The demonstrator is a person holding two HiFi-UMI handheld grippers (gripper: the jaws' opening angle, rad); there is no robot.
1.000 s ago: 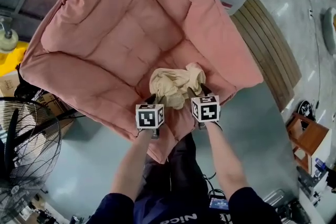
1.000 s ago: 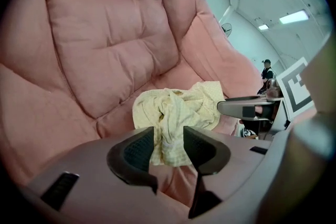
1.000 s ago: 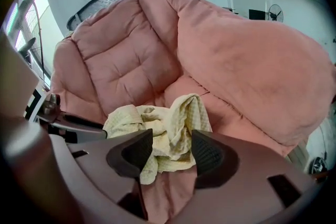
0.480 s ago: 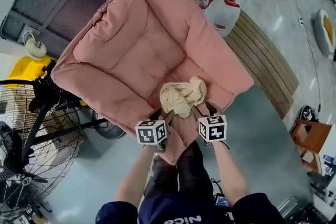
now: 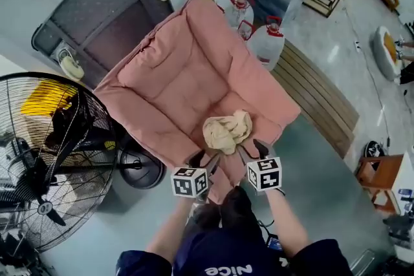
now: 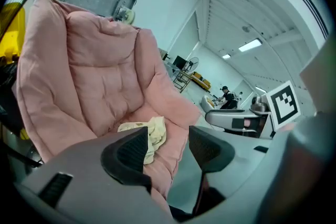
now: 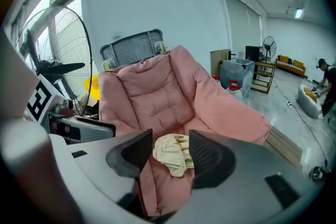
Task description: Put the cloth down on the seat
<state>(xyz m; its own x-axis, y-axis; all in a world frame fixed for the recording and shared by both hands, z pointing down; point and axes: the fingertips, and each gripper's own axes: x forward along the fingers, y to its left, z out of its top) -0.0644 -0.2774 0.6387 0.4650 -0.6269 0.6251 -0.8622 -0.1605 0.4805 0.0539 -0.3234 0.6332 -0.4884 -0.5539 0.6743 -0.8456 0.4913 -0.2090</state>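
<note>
In a bright workshop the cloth (image 5: 226,131) lies crumpled on the pink seat (image 5: 194,114), let go: the jaws of the left tool (image 5: 202,158), just opened, hold nothing, and the right tool (image 5: 251,150) stands spread and empty beside it.

- Cloth (image 5: 226,131), centre frame: pale cream-yellow, plain.
- Seat (image 5: 181,74): dusty pink, quilted in squares.
- Left gripper (image 5: 202,158) and right gripper (image 5: 252,150), marker cubes: black squares on white.
- Fan (image 5: 45,158), left edge: black wire.
- Jugs (image 5: 265,45), upper centre: clear, red tops.
</note>
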